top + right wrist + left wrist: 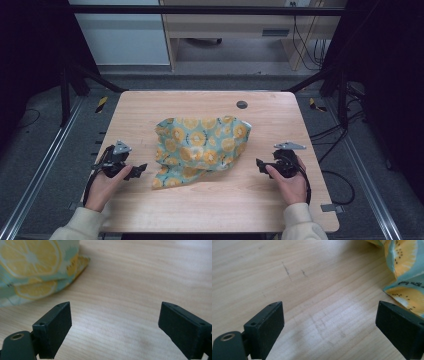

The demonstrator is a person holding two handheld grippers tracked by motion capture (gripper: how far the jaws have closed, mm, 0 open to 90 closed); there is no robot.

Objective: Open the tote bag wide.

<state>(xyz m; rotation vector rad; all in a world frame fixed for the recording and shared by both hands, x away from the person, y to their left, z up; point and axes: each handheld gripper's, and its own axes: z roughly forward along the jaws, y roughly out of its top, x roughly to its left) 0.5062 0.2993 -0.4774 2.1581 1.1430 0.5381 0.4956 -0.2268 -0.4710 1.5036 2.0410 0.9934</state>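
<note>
The wooden bench carries a crumpled cloth, teal with yellow citrus slices, lying near the middle. A small dark round cap sits in the bench top beyond the cloth. The left claw rests just beside the cloth's near-left corner, its jaws spread wide over bare wood with nothing between them. The right claw sits near the cloth's right edge, apart from it, its jaws likewise wide and empty. Each is held low by a hand.
</note>
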